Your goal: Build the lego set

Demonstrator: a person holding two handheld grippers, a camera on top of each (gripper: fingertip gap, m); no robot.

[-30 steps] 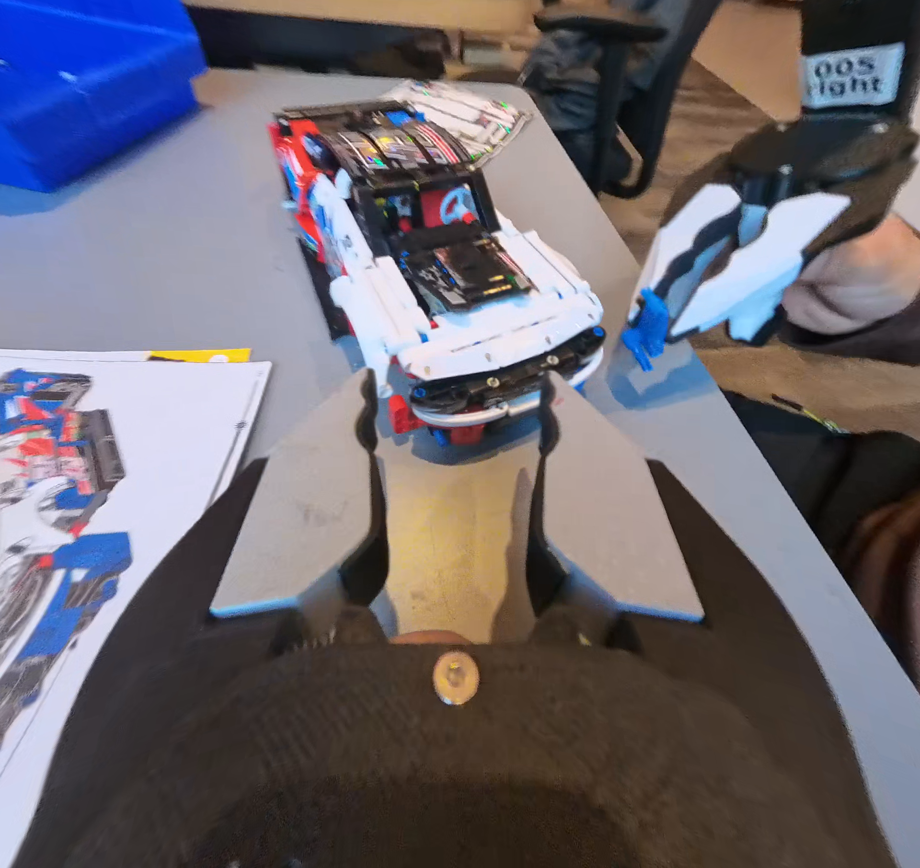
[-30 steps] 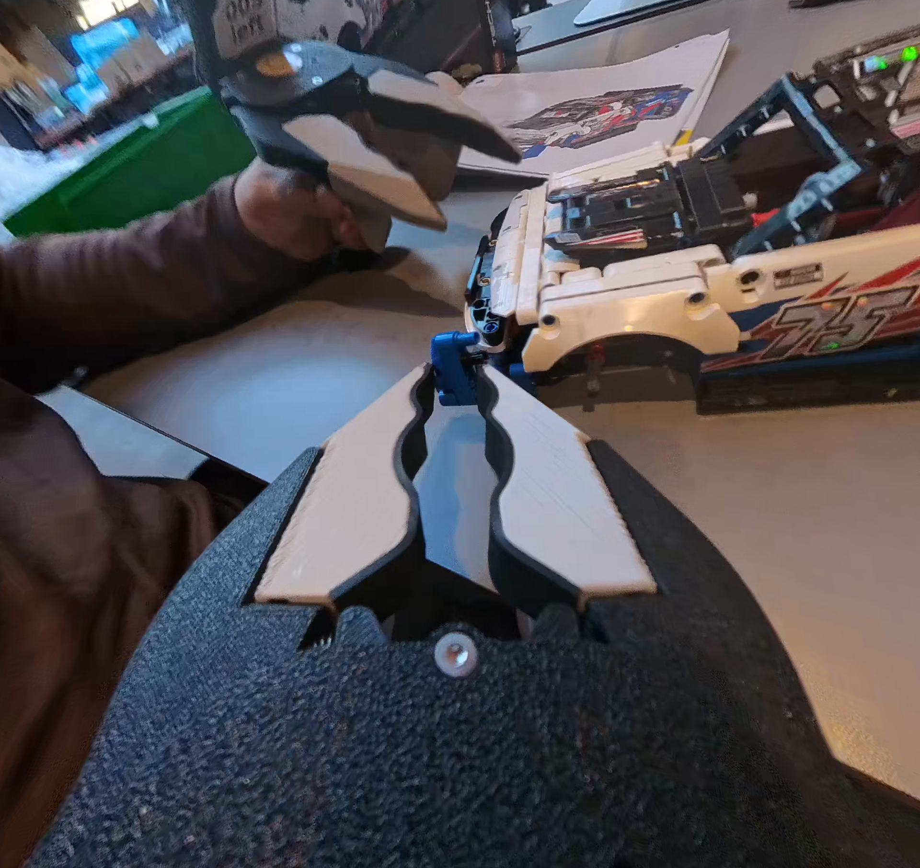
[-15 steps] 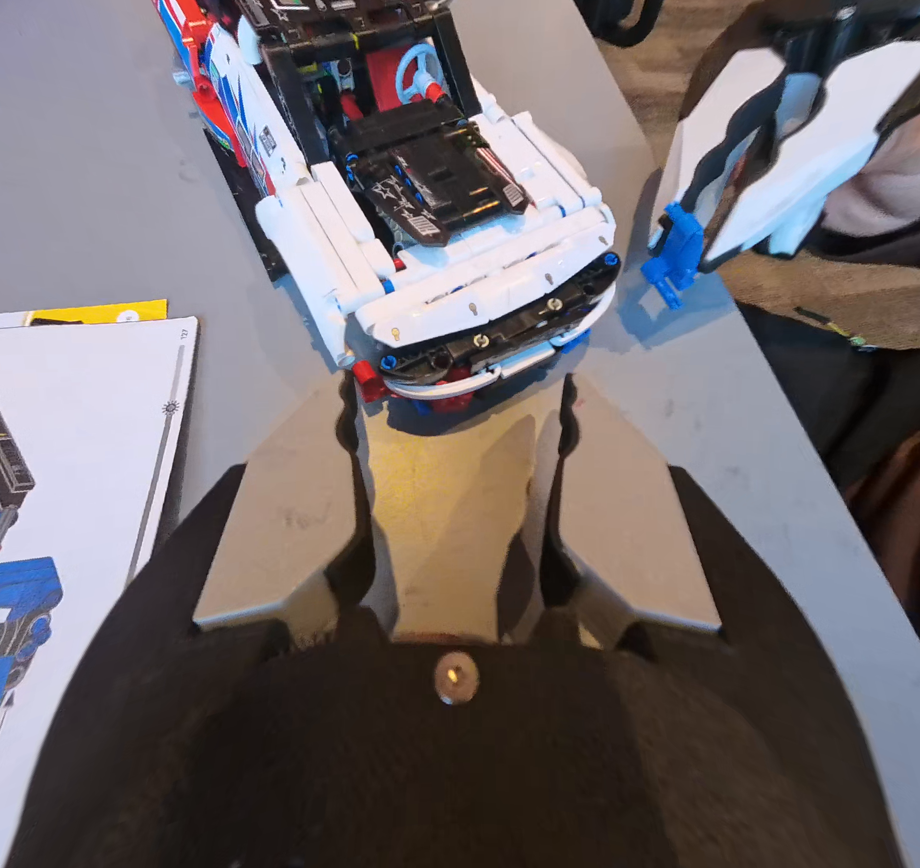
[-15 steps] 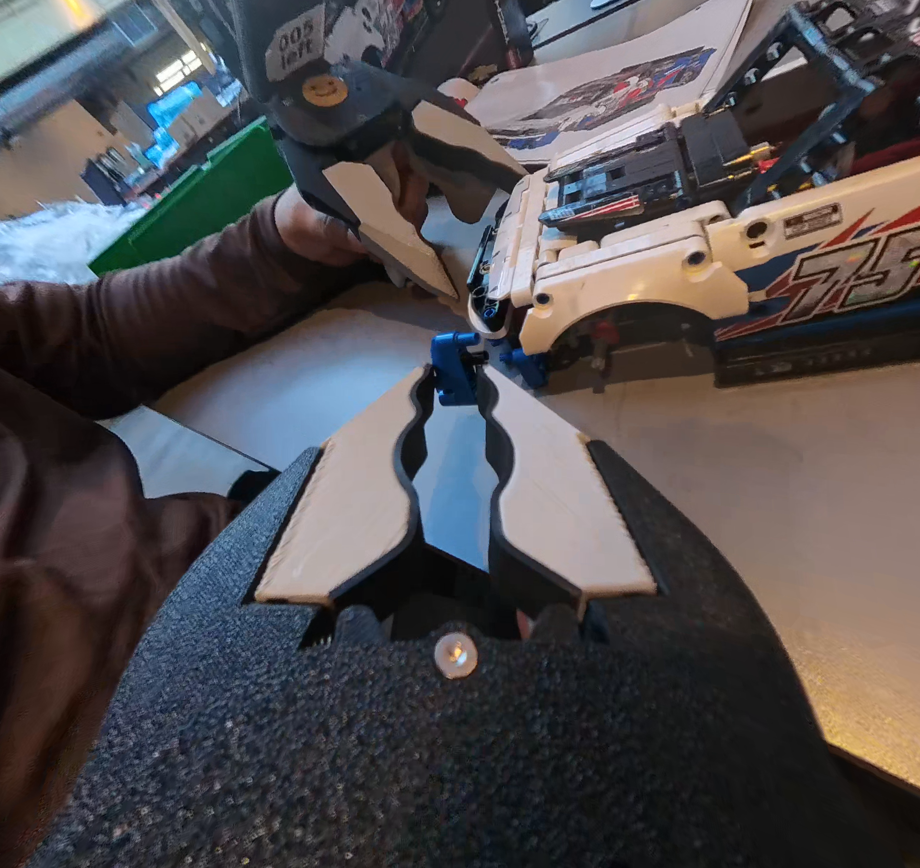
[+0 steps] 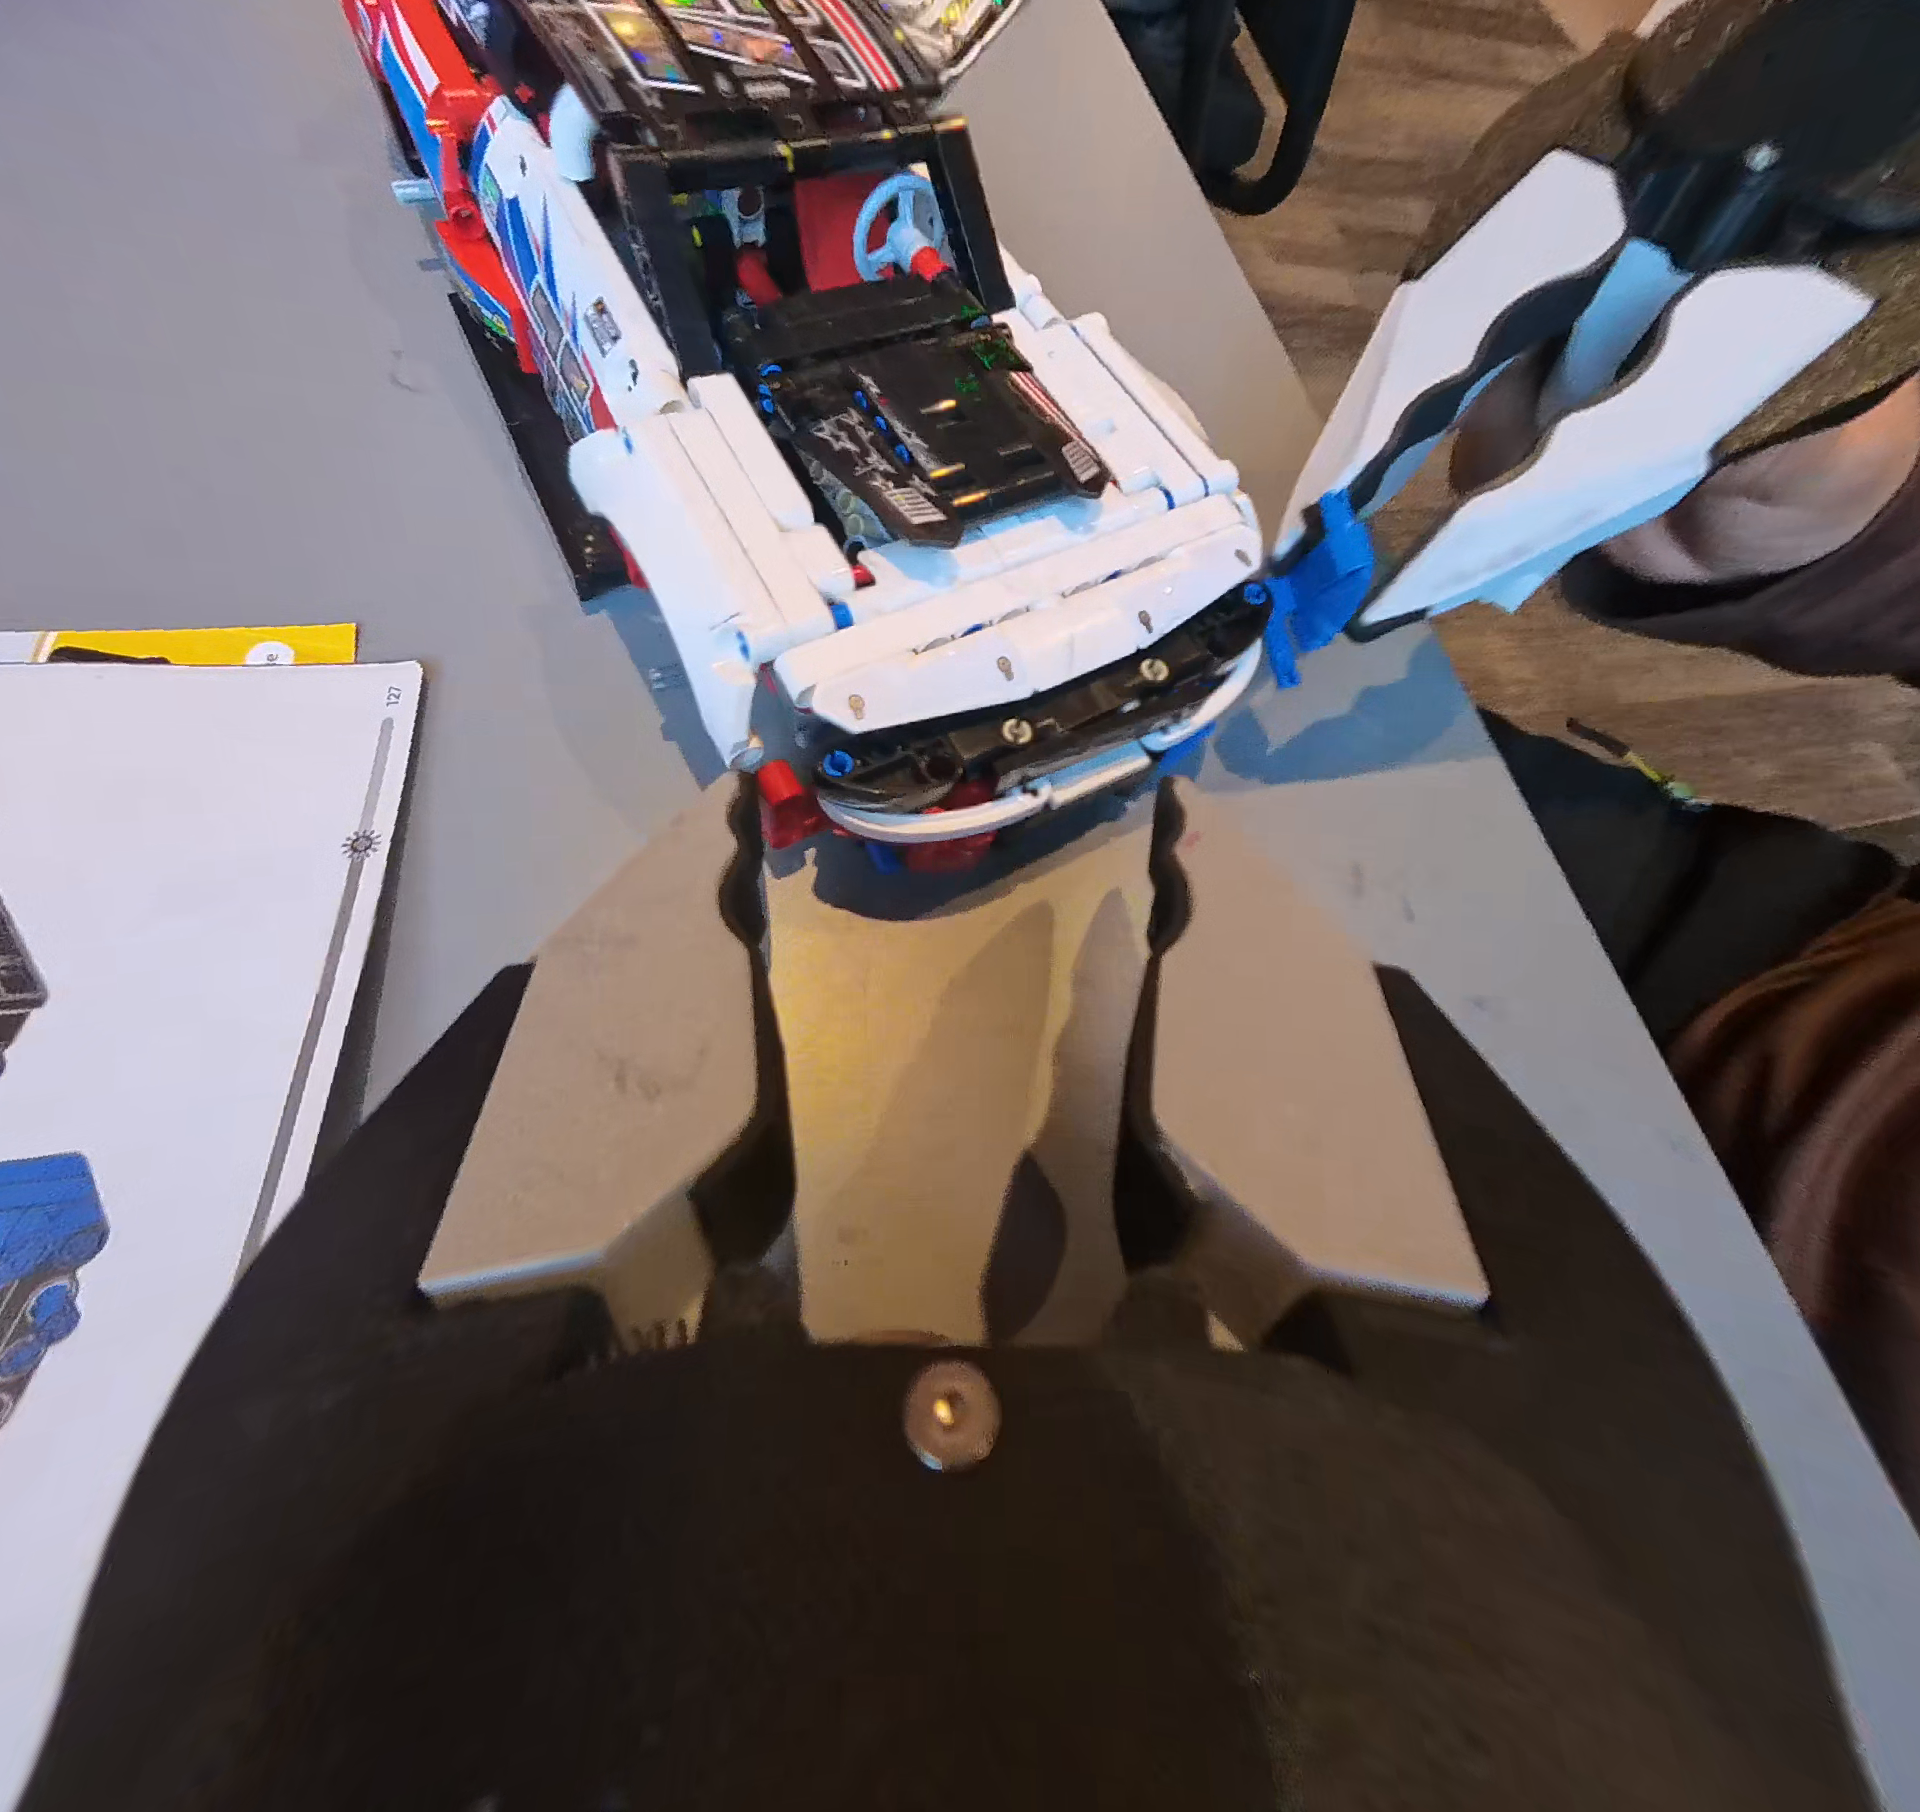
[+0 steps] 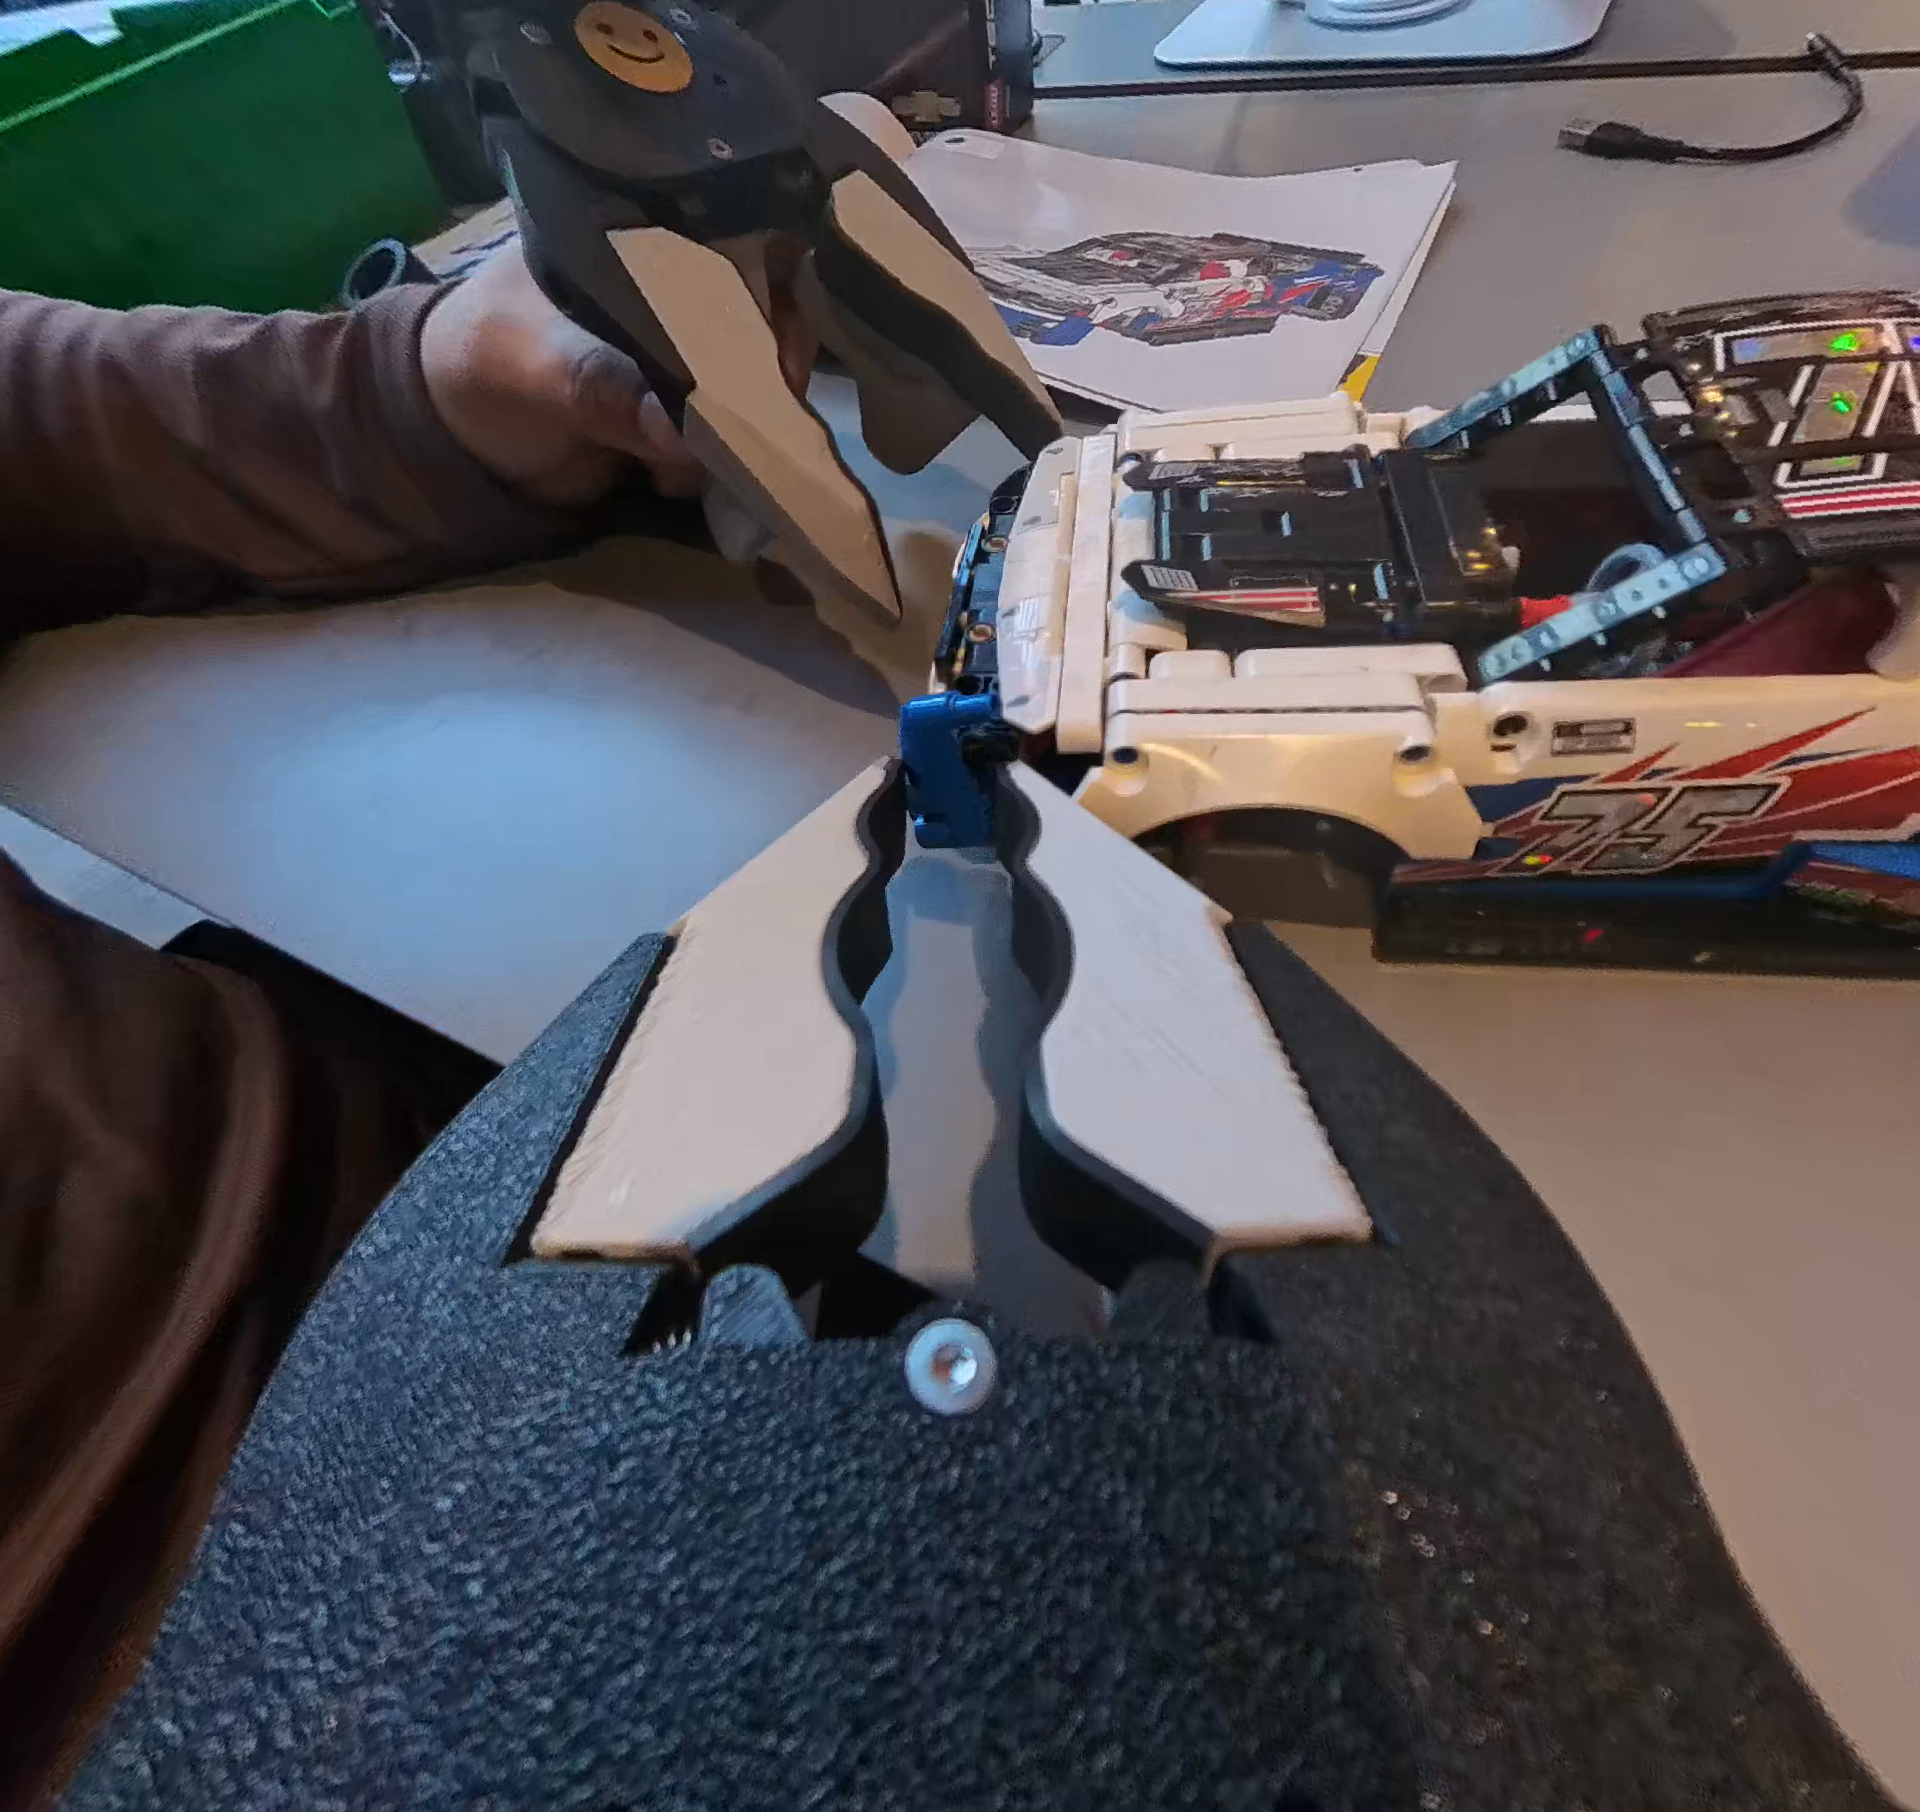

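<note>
The right gripper is clamped on a small blue piece, pinched right at the fingertips with its top poking out beyond them. That piece sits against the front corner of the lego car, touching the black bumper end, with the white fender just past the right-hand finger. From the left wrist view the same blue piece shows at the bumper's far right corner, gripped between the right gripper's white fingers.

The left gripper hangs with its fingers spread wide and nothing between them, only bare grey table in the gap. Its fingertips point at the nose of the car: the red and white bumper lies just ahead of the tips, nearer the left-hand finger; whether it touches is hard to tell. The car's black hood and open cockpit run away from the fingers up the frame.

Off to the left of the left gripper's fingers lies the instruction booklet, flat on the table. In the right wrist view the left gripper shows its tips hovering just in front of the car's nose, a hand wrapped around it.
</note>
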